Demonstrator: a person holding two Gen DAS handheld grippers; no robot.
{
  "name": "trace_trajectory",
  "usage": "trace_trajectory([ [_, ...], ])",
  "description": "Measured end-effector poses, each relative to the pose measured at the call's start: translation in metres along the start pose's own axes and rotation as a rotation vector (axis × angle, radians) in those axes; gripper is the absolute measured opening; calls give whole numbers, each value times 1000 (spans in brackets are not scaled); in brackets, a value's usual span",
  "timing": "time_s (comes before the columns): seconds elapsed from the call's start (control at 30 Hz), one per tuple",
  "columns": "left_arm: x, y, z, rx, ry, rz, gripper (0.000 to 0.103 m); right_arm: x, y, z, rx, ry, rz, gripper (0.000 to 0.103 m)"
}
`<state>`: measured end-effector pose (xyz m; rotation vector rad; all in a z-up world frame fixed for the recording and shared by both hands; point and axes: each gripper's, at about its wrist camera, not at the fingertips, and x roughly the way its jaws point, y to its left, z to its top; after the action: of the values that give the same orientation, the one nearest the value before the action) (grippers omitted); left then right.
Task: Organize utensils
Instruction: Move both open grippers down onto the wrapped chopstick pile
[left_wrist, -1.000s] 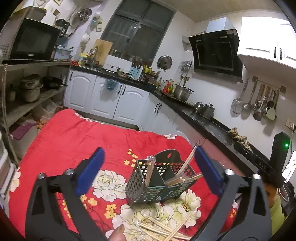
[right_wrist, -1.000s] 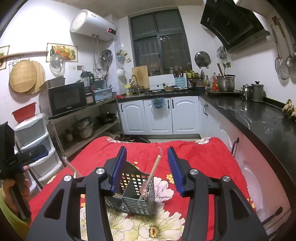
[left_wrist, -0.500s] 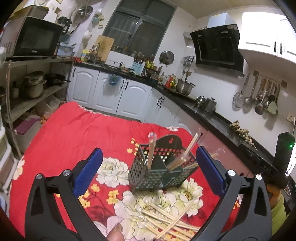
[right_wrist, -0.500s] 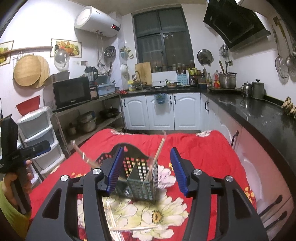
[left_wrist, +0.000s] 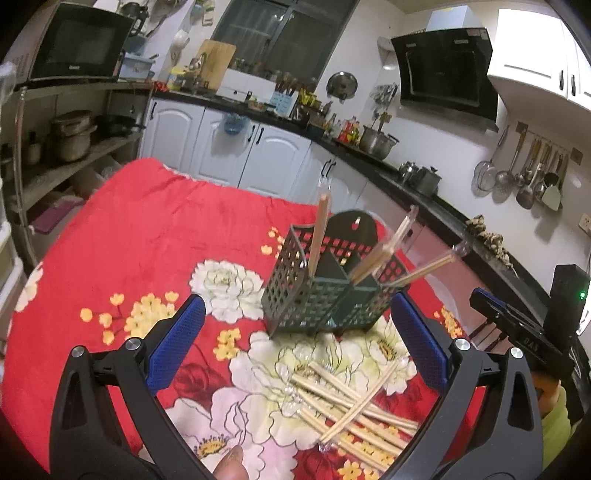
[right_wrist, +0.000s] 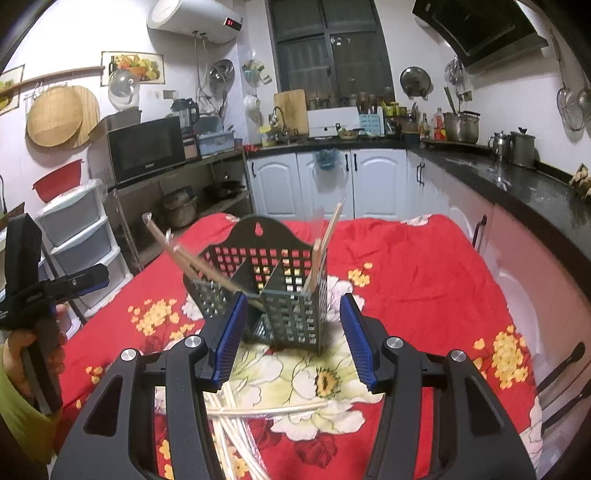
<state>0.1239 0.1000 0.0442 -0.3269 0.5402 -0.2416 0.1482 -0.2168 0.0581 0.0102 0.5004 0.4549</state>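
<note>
A dark green perforated utensil caddy (left_wrist: 321, 295) stands on the red floral cloth (left_wrist: 147, 236); it also shows in the right wrist view (right_wrist: 280, 291). One wrapped chopstick pair (left_wrist: 319, 236) stands in its left compartment, two more lean out to the right (left_wrist: 421, 271). A loose pile of wrapped chopsticks (left_wrist: 351, 402) lies in front of the caddy, also in the right wrist view (right_wrist: 236, 417). My left gripper (left_wrist: 295, 354) is open and empty above the pile. My right gripper (right_wrist: 293, 339) is open and empty just before the caddy.
The cloth-covered table (right_wrist: 424, 266) sits in a kitchen. A black counter (right_wrist: 517, 181) with white cabinets runs along the right and back. A metal shelf with a microwave (right_wrist: 147, 151) stands at the left. The other gripper shows at the frame edge (left_wrist: 517, 325).
Both grippers have pulled back from the caddy, so more of the loose chopstick pile shows. Both stay open and empty. The caddy's contents are unchanged.
</note>
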Motion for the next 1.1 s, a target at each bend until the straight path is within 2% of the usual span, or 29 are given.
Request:
trace_trajectory([
  [0.23, 7, 2, -12, 0, 41, -11, 92, 6, 4, -13, -9, 39, 6, 50],
  [0.33, 9, 2, -16, 6, 56, -20, 88, 8, 6, -18, -10, 51, 8, 50],
  [0.43, 13, 1, -20, 0, 76, -29, 79, 10, 9, -22, -13, 64, 12, 50],
  [0.5, 18, 0, -24, -2, 104, -39, 67, 11, 10, -25, -12, 73, 15, 50],
  [0.7, 36, -1, -39, -17, 191, -65, 47, 16, 9, -34, -13, 103, 12, 50],
  [1.1, 69, -2, -58, -23, 296, -83, 44, 33, -4, -56, 7, 193, -23, 50],
])
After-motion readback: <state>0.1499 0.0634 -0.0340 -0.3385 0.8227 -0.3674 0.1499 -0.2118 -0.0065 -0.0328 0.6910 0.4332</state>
